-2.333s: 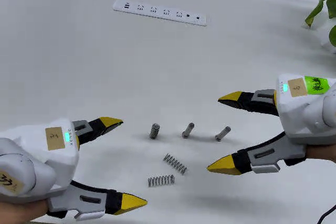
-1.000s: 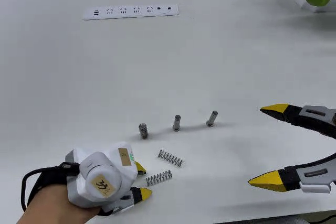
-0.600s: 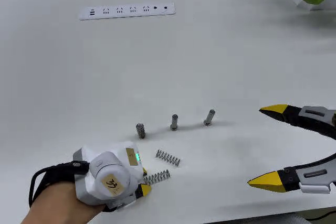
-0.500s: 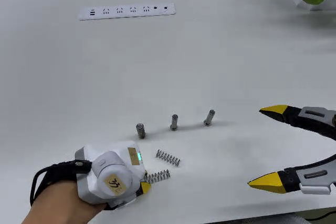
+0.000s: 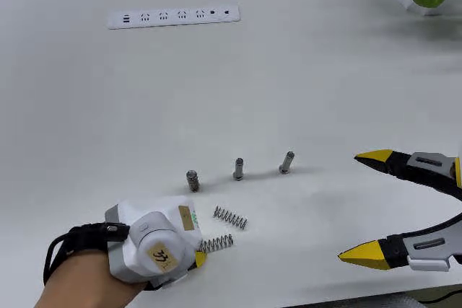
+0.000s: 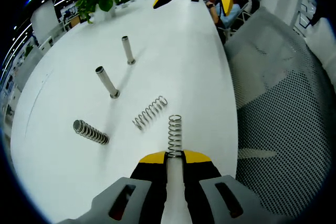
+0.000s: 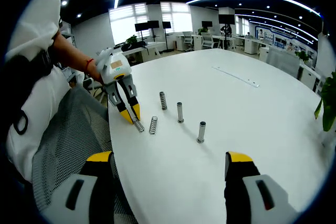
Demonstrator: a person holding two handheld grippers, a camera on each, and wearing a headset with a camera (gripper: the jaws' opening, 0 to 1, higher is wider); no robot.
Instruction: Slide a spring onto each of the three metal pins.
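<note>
While the left gripper (image 6: pixel 175 156) is being clenched, one end of a spring (image 6: pixel 175 129) is being pinched between its jaws, near the pins (image 6: pixel 106 81). The right gripper (image 5: pixel 350 207) is being held wide apart, empty.

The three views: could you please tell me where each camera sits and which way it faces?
Head view: on the person's head, looking down at the white table; shows the left gripper on its hand and the right gripper.
Left gripper view: on the left gripper, looking along its shut jaws and the held spring toward the three pins.
Right gripper view: on the right gripper, looking between its open jaws toward the person's arm.
Shared: all show the pins; each gripper view shows the other gripper.
</note>
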